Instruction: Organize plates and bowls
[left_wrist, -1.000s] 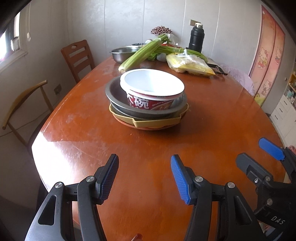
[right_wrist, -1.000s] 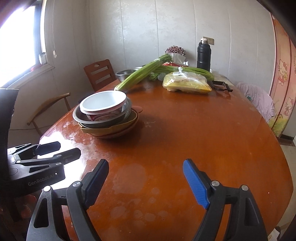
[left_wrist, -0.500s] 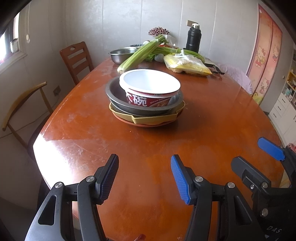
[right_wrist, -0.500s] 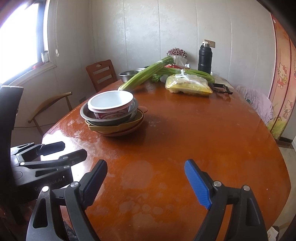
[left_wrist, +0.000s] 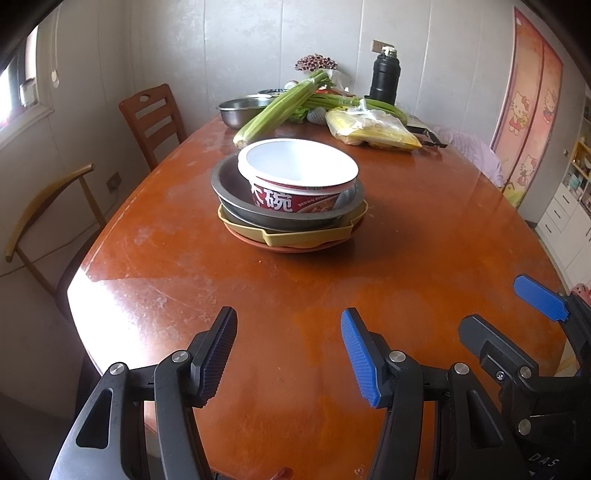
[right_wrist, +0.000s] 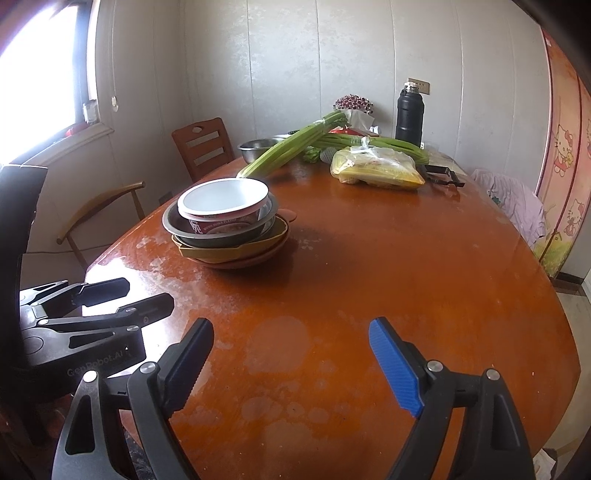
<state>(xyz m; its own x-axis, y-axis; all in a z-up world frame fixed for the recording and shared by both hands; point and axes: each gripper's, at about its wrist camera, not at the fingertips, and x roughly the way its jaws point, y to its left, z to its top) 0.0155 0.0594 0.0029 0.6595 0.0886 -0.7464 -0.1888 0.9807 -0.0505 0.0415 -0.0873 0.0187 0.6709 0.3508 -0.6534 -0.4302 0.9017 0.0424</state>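
A stack stands on the left half of the brown table. A white instant-noodle bowl sits in a grey metal pan, on a yellow dish, over an orange plate. In the right wrist view the noodle bowl lies far left of centre. My left gripper hovers over the near table edge, open, with nothing between its fingers. My right gripper is beside it, jaws wide apart and empty. Each appears in the other's view: right gripper, left gripper.
At the far end of the table lie celery stalks, a steel bowl, a black flask and a bag of yellow food. Two wooden chairs stand along the left side. Bare tabletop separates the grippers from the stack.
The right gripper's jaws have spread a little wider, and the stack sits slightly nearer and further right in its view. The left gripper has kept still.
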